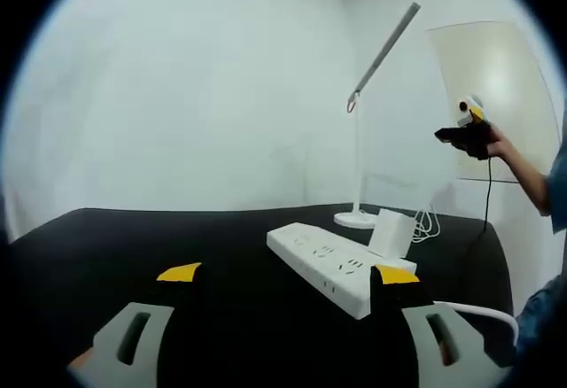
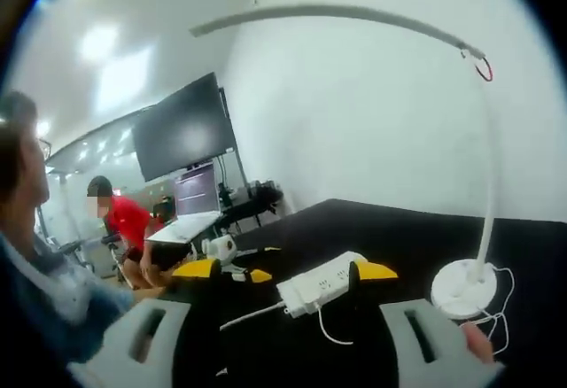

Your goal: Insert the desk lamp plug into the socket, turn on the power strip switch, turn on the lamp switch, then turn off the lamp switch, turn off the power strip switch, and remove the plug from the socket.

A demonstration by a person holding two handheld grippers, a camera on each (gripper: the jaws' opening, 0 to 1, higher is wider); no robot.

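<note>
1. In the left gripper view, a black worktop (image 1: pixel 221 255) runs out to a plain white wall (image 1: pixel 177 96) that takes up most of the room behind it.
2. The left gripper (image 1: pixel 288 275) rises from the bottom of that view with its yellow-tipped jaws spread wide and nothing between them; it hangs over bare black surface.
3. Right of centre lies the white power strip (image 1: pixel 332 267), set at an angle on the worktop, with a white plug adapter (image 1: pixel 390 233) standing in it at its far end.
4. Just behind the strip stands the white desk lamp (image 1: pixel 359 140) on its round base, its thin arm slanting up to the right, with a coil of white cord (image 1: pixel 428 224) beside the base.
5. Further right, a person's hand holds the right gripper (image 1: pixel 467 131) up in the air, well above the worktop and apart from the lamp; a black cable hangs down from it.
6. In the right gripper view, a seated person in red (image 2: pixel 128 224) and a large dark screen (image 2: pixel 182 131) are at the left, with a laptop (image 2: pixel 190 211) nearby.
7. The right gripper's own jaws are likewise wide apart and empty, with the power strip between them further off.
8. The lamp base is at the right, its arm arching overhead.
</note>
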